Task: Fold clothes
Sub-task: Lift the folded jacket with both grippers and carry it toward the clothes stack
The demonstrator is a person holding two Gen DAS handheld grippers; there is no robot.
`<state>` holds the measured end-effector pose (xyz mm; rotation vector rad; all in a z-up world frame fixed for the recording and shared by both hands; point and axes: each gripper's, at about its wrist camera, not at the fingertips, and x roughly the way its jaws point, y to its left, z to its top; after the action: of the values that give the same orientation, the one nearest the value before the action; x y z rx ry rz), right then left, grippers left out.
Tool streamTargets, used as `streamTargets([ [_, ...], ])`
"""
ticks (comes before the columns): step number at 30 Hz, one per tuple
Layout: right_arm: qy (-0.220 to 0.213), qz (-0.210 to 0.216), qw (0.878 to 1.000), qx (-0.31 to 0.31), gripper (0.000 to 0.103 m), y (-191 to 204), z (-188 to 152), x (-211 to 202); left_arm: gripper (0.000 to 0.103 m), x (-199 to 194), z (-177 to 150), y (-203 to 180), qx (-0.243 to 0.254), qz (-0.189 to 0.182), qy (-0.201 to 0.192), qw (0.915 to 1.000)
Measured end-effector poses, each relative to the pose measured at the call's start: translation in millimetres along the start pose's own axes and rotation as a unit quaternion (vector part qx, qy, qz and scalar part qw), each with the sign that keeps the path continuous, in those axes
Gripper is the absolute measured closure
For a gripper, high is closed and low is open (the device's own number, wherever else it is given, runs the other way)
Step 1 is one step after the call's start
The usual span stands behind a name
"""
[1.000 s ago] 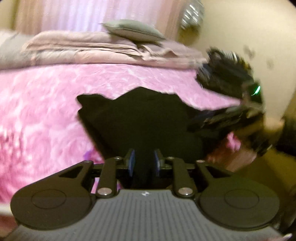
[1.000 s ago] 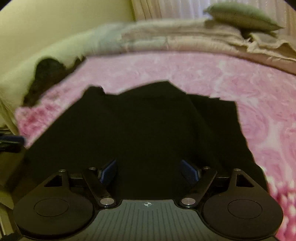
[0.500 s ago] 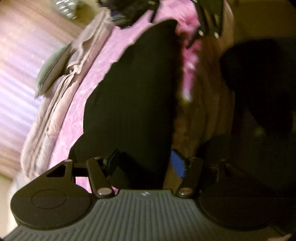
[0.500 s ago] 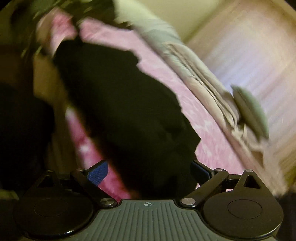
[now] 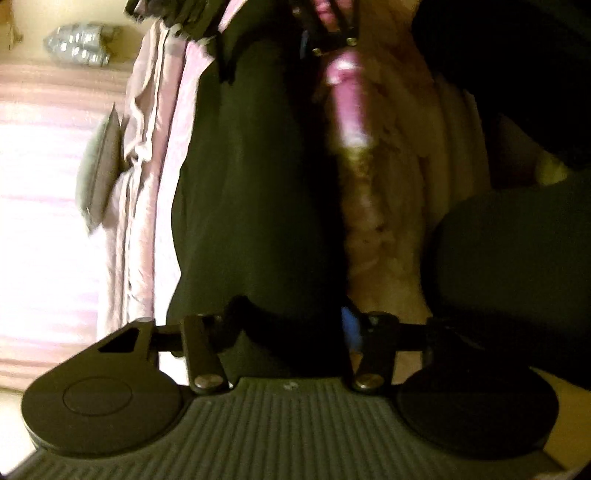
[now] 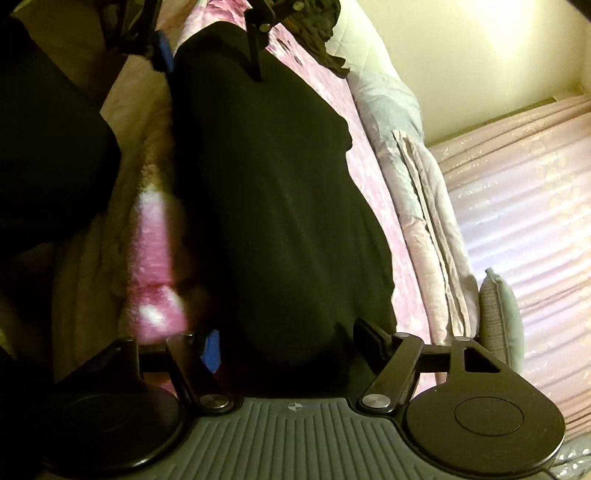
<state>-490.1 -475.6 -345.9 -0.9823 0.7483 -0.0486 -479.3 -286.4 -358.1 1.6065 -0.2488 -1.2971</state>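
Observation:
A black garment [image 5: 255, 192] lies flat along the near edge of a pink bed [image 5: 170, 155]; it also fills the right wrist view [image 6: 280, 206]. Both grippers are rolled sideways and face each other from its two ends. My left gripper [image 5: 291, 325] is open, its jaws on either side of the garment's end. My right gripper [image 6: 288, 343] is open, its jaws around the opposite end. The left gripper also shows at the top of the right wrist view [image 6: 210, 48]. The right gripper shows at the top of the left wrist view [image 5: 328, 33].
Folded beige bedding [image 6: 424, 192] and a grey-green pillow [image 6: 502, 314] lie at the far side of the bed. Pink curtains [image 6: 524, 192] hang behind. The bed's skirt [image 5: 402, 177] drops beside the garment. The person's dark clothing [image 5: 517, 280] stands close to the bed edge.
Both grippers have rolled sideways and swung to opposite ends of the garment. My left gripper has opened, letting go of the cloth it pinched a second ago. The right stays open.

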Motion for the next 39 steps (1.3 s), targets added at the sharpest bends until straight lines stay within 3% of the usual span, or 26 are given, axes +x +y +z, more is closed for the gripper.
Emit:
streamTargets([
  [5,0.009,-0.008,0.999,-0.034,0.039,9.6,-0.3,-2.0,0.064,-5.9,-6.8,12.2,-0.025,-0.013,-0.013,0.9995],
  [9,0.007,-0.001,1.0,-0.022,0.039,3.8,-0.9,4.9,0.064,-6.0,-8.7,17.5,-0.035,-0.024,-0.017,0.999],
  [11,0.009,0.012,1.0,0.001,0.068,-3.1,-4.6,2.8,0.064,-7.0,-9.4,22.0,-0.031,-0.027,-0.019,0.999],
  [15,0.004,0.0,1.0,0.024,0.074,-24.6,-1.1,0.3,0.064,-6.8,-10.3,40.7,-0.004,-0.005,-0.025,0.9997],
  [19,0.017,-0.041,0.997,0.063,0.076,-52.4,8.1,-8.8,0.066,-3.8,-6.7,73.3,0.009,0.047,-0.034,0.9983],
  [23,0.027,-0.039,0.995,0.093,0.076,-41.5,28.4,-24.9,0.066,-14.9,-19.8,76.8,0.012,0.035,-0.037,0.9986],
  [28,0.026,-0.003,0.996,0.086,0.076,10.9,54.0,-37.6,0.067,-23.9,-47.4,19.0,-0.013,-0.003,-0.012,0.9998],
  [31,0.034,-0.006,0.997,0.072,0.075,23.4,57.0,-33.7,0.067,-22.1,-46.9,0.0,-0.033,0.017,-0.008,0.9993],
  [33,0.035,-0.017,0.997,0.059,0.069,26.3,57.3,-34.3,0.064,-21.3,-45.6,-3.0,-0.039,0.029,-0.006,0.9988],
  [35,0.035,-0.027,0.998,0.047,0.043,29.3,57.7,-34.9,0.059,-21.8,-45.0,-4.0,-0.04,0.039,-0.004,0.9984],
  [39,0.037,-0.024,0.998,0.05,0.041,27.7,59.2,-24.6,0.055,-23.6,-41.9,-7.9,-0.025,0.049,-0.007,0.9984],
])
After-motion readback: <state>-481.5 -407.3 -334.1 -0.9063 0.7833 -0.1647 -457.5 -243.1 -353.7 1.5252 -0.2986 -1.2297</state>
